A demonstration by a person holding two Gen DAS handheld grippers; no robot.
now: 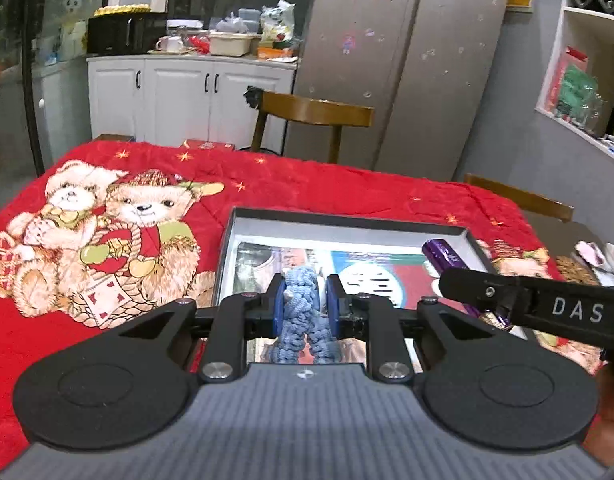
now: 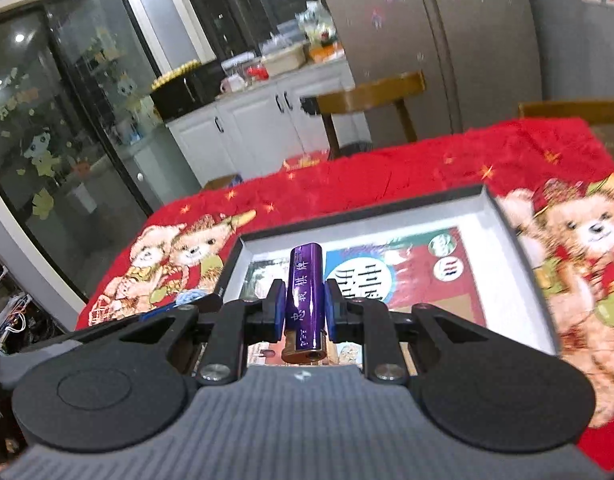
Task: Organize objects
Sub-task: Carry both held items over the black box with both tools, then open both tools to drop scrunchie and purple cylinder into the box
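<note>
Between the blue pads of the left tongs (image 1: 301, 304) sits a blue crocheted toy (image 1: 303, 312), clamped at its middle, its two knitted legs hanging toward the camera. Likewise the right tongs (image 2: 305, 308) are closed narrowly on a purple cylinder (image 2: 307, 292) with a brass-coloured end nearest the lens, its purple tip pointing away. Both tongs hang above a shallow dark-rimmed box (image 1: 347, 214) lined with a printed sheet, which lies on the bench under a red teddy-bear cloth (image 1: 147, 184). Beyond the bench stand wooden chairs (image 1: 315, 112), white cabinets (image 1: 179, 96) and a steel refrigerator (image 1: 407, 60).
</note>
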